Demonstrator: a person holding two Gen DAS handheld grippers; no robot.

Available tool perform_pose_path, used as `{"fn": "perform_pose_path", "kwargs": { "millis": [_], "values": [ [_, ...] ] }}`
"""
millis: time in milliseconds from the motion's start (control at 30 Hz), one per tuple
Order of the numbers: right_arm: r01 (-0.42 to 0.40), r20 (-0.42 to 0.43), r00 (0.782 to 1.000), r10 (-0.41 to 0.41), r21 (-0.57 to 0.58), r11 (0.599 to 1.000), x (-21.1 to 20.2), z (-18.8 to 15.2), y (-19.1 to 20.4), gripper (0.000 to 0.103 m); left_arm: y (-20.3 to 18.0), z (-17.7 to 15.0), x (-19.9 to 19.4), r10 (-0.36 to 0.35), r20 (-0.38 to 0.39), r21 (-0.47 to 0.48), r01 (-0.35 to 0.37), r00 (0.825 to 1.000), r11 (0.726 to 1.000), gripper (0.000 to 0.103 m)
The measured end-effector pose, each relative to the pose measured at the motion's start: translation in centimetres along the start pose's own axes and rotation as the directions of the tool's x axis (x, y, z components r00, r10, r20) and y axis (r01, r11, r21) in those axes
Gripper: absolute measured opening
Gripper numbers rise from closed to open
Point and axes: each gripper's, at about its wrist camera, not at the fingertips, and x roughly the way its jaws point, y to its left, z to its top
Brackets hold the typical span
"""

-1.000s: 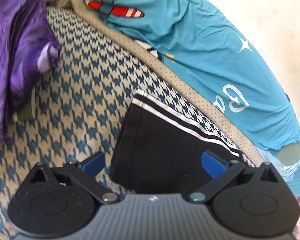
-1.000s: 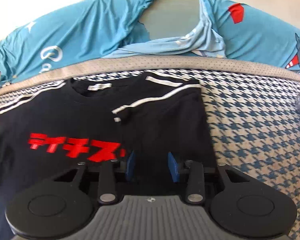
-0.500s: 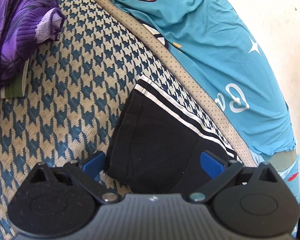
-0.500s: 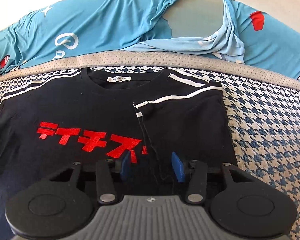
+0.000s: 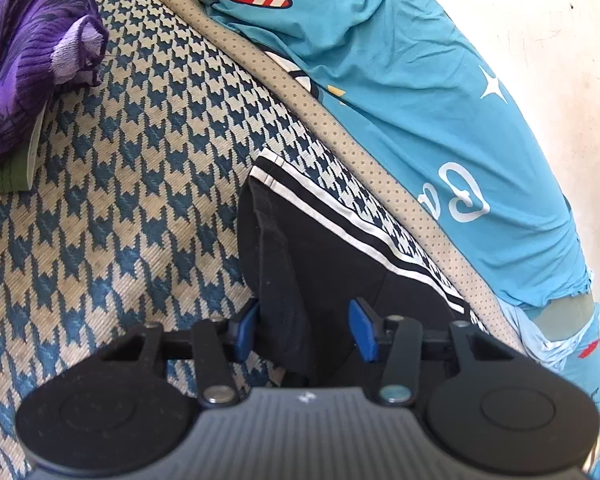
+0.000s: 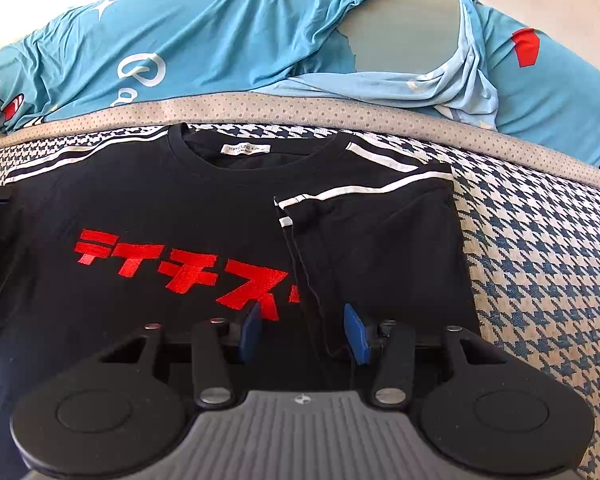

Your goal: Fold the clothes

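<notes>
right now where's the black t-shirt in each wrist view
Left wrist: the black t-shirt shows only its striped sleeve, low and centre, bunched between the closing jaws of the left gripper.
Right wrist: the shirt fills the lower left and centre, red lettering up, one sleeve folded in.
Shared landmark: the dotted beige border between the houndstooth cover and the blue sheet.
</notes>
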Motion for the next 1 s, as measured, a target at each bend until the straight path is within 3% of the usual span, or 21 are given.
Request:
{"fn": "perform_pose_path", "kwargs": {
  "millis": [67,167,300,400,500,567,700,767,867,1000],
  "values": [
    [0.001,0.001,1.000,-0.001,-0.005,1.000,0.0,-0.1,0.0,0.045,0.0,-0.2,0.0,-0.002,0.011,-0.008,0.002,1.000,1.000,0.029],
    [0.002,0.000,1.000,-0.002,-0.012,1.000,0.0,-0.1,0.0,0.045,-0.7,-0.5,0.1,0.010,0.021,0.023,-0.011,1.000,1.000,0.023],
    [0.002,-0.002,1.000,-0.002,-0.012,1.000,0.0,-0.2,-0.1,0.045,-2.5,-1.1,0.1,0.017,0.047,0.120,-0.022,0.999,0.993,0.021],
    [0.003,-0.003,1.000,-0.003,-0.008,1.000,0.0,-0.3,-0.2,0.045,-4.6,-2.0,0.1,0.016,0.067,0.242,-0.031,0.998,0.970,0.021],
    [0.006,-0.006,1.000,-0.006,-0.005,1.000,0.0,-0.4,-0.5,0.045,-6.9,-3.4,0.3,-0.028,0.045,0.374,0.009,0.999,0.927,0.021],
    [0.008,-0.007,1.000,-0.008,-0.001,1.000,0.0,-0.4,-0.7,0.045,-8.6,-4.9,0.5,-0.043,0.021,0.480,0.028,0.999,0.877,0.021],
    [0.009,-0.009,1.000,-0.009,0.002,1.000,0.0,-0.3,-0.9,0.045,-11.6,-8.8,1.0,-0.002,0.025,0.716,-0.017,1.000,0.698,0.023],
    [0.010,-0.010,1.000,-0.010,-0.002,1.000,0.1,-0.3,-0.8,0.045,-12.2,-10.1,1.2,-0.007,-0.007,0.766,0.010,1.000,0.642,0.026],
    [0.012,-0.011,1.000,-0.013,-0.009,1.000,0.1,-0.4,-0.6,0.045,-12.6,-10.9,1.1,-0.028,-0.043,0.784,0.051,0.999,0.618,0.038],
    [0.013,-0.012,1.000,-0.013,-0.011,1.000,0.1,-0.3,-0.6,0.045,-12.1,-10.1,0.5,-0.080,-0.072,0.748,0.107,0.994,0.655,0.048]
  ]
}}
